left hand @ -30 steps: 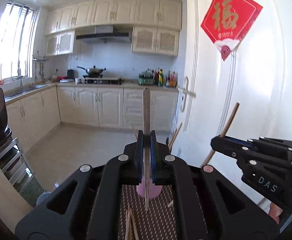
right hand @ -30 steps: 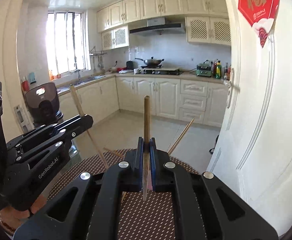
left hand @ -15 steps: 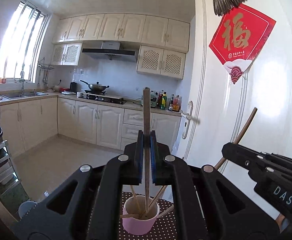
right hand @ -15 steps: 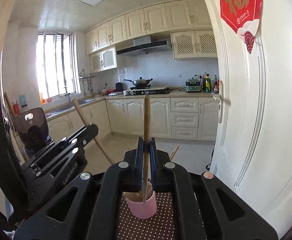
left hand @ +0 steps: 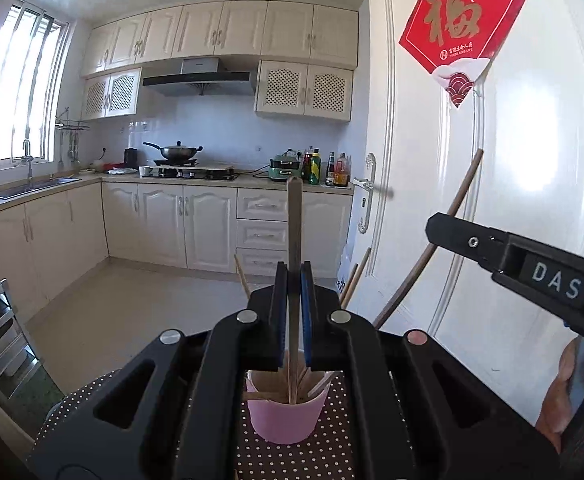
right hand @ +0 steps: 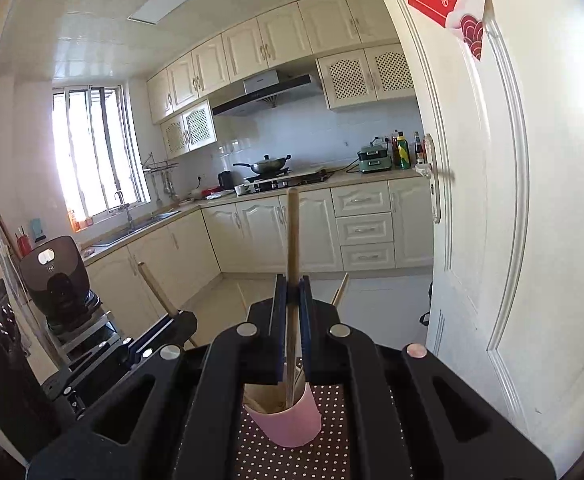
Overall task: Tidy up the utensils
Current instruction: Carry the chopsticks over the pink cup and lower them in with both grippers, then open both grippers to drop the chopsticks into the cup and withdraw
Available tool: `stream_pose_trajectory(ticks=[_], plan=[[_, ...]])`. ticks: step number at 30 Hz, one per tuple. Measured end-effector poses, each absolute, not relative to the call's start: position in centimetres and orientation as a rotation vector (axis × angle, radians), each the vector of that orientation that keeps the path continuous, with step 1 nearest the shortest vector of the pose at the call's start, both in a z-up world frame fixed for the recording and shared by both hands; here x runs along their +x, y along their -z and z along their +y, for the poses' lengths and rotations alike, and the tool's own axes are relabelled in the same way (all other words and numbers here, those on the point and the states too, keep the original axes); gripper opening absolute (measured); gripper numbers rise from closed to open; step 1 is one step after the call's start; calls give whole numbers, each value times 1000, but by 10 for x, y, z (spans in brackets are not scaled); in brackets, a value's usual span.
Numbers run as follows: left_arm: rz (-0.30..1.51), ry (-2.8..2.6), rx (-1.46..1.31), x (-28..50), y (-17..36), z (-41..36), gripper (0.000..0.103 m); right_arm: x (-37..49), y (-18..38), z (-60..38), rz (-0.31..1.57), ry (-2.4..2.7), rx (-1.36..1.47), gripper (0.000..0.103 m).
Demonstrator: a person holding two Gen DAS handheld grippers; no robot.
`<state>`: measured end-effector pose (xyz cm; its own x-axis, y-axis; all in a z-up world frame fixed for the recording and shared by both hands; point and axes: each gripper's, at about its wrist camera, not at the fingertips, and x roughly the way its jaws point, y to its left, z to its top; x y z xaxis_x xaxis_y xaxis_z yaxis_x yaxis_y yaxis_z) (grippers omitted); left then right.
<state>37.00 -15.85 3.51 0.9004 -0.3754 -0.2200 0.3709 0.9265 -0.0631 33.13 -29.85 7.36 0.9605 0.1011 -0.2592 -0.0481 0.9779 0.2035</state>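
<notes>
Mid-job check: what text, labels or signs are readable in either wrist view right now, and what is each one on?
"福", large gold character on the red door decoration.
Small gold line beneath it: too small to read.
"DAS", white letters on the side of the right claw, seen from the left wrist view.
Small white mark on the dark appliance at left: not legible.
Bottle labels on the counter: too small to read.

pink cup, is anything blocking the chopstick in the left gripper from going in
No solid barrier: the pink cup is open-topped, and the chopstick in the left gripper already dips inside. Only the loose sticks leaning in the cup crowd it.
</notes>
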Motion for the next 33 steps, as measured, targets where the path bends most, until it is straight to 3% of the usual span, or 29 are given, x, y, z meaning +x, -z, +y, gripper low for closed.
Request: stream_pose_trajectory(ticks=[23,25,26,27,29,33], plan=[[258,322,64,354,-37,-156,8,345,-46,-290,355,-94,180,5],[259,315,71,353,-36,-155,13,346,-42,-289,365,-93,178,5],[258,311,75,352,-36,-155,25,347,-42,-289,368,-94,176,5],[252,302,74,350,-36,-154,45,348,-40,-288,372,-93,174,5],[224,275,65,347,-37,-149,55,351,-38,-289,385,-89,180,5],[239,274,65,347,-38,-144,55,356,-31,-290,423,-98,200,6]])
